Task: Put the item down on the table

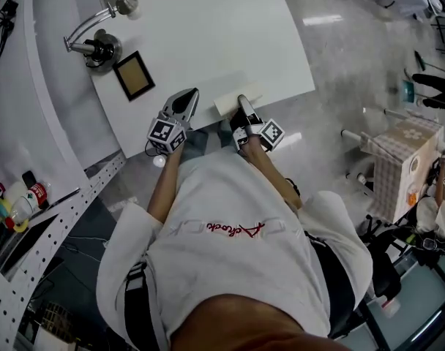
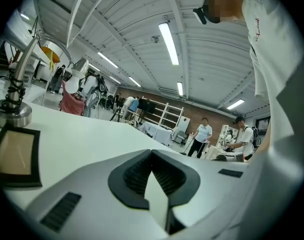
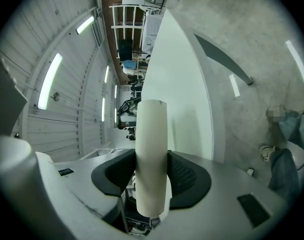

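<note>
Table (image 1: 208,28) is seen white, floor (image 1: 339,57) grey and glossy; strip (image 1: 224,105) is clamped in right gripper (image 1: 241,102), long axis along the near edge; left gripper (image 1: 187,97) is closed, empty.

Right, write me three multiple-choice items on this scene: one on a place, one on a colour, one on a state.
1. Where does the dark-framed tan square panel lie?
A. on the white table, near the chrome tap
B. on the floor
C. on a chair

2. What colour is the oblong item in the right tool?
A. red
B. pale cream
C. black

3. How does the right tool stand?
A. open and empty
B. shut on the oblong item
C. out of view

Answers:
1 A: the head view shows it flat on the tabletop by the tap.
2 B: both the head view and the right gripper view show it pale cream.
3 B: the right gripper view shows the black pads pressing on both its sides.
</note>
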Motion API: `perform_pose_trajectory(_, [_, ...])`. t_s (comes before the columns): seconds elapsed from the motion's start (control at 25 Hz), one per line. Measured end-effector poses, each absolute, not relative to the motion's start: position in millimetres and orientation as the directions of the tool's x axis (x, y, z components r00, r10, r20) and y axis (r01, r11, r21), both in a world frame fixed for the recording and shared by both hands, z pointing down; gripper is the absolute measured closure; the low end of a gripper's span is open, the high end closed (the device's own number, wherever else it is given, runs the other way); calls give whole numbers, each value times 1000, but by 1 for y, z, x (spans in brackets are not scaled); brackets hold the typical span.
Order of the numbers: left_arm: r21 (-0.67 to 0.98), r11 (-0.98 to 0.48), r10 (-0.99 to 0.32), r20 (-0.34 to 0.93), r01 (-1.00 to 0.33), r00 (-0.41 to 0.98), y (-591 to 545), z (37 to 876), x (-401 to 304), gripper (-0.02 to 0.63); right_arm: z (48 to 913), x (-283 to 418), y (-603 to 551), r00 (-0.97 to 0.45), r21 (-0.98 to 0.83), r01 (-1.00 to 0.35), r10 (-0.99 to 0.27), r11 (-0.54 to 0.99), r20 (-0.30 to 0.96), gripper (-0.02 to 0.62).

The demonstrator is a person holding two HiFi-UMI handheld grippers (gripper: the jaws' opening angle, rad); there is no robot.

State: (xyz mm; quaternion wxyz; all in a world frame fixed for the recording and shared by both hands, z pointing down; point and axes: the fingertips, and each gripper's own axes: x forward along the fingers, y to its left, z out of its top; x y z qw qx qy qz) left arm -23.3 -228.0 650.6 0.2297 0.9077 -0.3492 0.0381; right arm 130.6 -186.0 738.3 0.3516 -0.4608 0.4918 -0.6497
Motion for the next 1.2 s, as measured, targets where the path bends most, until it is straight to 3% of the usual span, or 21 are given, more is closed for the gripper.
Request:
perform_pose_trajectory(0.76, [398, -639, -637, 207, -658, 743, -221, 645, -26, 597, 750, 103, -262, -294, -959, 21, -918, -284, 265, 405])
perform_pose_trajectory(1.2, [394, -623, -664, 190, -676, 723, -220, 638, -37, 598, 752, 97, -292, -270, -945, -44, -907, -325, 324, 405])
